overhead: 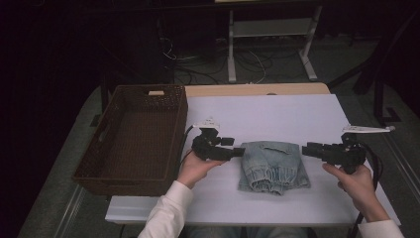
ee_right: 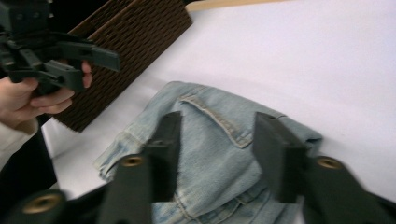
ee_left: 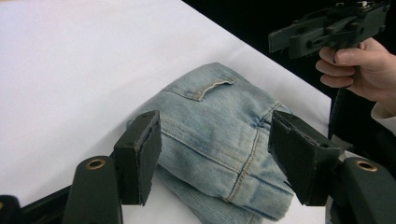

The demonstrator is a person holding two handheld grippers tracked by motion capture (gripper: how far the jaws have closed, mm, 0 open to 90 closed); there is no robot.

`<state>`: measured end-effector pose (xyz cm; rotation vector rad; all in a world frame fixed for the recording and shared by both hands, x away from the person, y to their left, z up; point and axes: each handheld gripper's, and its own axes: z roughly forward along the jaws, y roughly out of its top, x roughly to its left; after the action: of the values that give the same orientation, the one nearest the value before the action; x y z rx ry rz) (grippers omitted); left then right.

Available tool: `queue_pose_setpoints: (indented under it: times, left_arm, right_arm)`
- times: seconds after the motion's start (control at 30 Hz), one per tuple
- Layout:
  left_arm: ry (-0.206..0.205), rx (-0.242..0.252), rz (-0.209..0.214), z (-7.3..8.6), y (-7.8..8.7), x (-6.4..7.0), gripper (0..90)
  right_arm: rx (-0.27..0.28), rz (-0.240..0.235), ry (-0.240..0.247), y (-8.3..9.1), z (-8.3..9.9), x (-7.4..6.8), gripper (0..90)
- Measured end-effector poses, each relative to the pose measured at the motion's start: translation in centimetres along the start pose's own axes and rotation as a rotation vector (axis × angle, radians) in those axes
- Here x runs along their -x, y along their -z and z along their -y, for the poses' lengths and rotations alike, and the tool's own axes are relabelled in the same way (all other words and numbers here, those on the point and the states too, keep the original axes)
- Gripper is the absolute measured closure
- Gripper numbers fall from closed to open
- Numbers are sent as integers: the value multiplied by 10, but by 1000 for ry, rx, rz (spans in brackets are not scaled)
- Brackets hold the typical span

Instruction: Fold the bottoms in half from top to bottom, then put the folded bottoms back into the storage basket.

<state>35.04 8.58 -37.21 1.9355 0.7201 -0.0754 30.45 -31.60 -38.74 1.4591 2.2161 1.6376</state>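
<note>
At the left edge of my white table (overhead: 277,111) sits a brown woven rectangular basket (overhead: 133,136). My left black two-jaw gripper (overhead: 237,151), jaws parted and empty, hovers just left of the folded pale-blue denim garment (overhead: 272,166), which lies near the table's front edge. My right black two-jaw gripper (overhead: 307,149), jaws likewise parted and empty, hovers just right of it.

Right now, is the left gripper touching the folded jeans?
Apart. In the high view the left gripper stops just short of the folded jeans; its own view shows open jaws with the denim beyond them.
</note>
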Motion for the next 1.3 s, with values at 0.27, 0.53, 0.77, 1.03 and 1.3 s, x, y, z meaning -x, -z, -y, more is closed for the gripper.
queue_pose_setpoints:
  times: [0.27,0.53,0.77,1.03,1.3]
  left_arm:
    - [-5,23,12,-18,-3,-5,336]
    - [16,22,19,-25,-11,-17,333]
    - [50,7,12,-27,-28,-34,326]
    - [101,-37,16,-23,-48,-54,296]
    - [137,-96,17,-16,-58,-64,285]
  right_arm:
    - [-16,28,-38,1,5,3,343]
    - [-42,91,-97,-3,12,6,132]
    - [-34,91,-141,-1,22,8,2]
    - [-26,135,-157,3,28,10,0]
    - [-37,150,-181,-1,44,13,0]
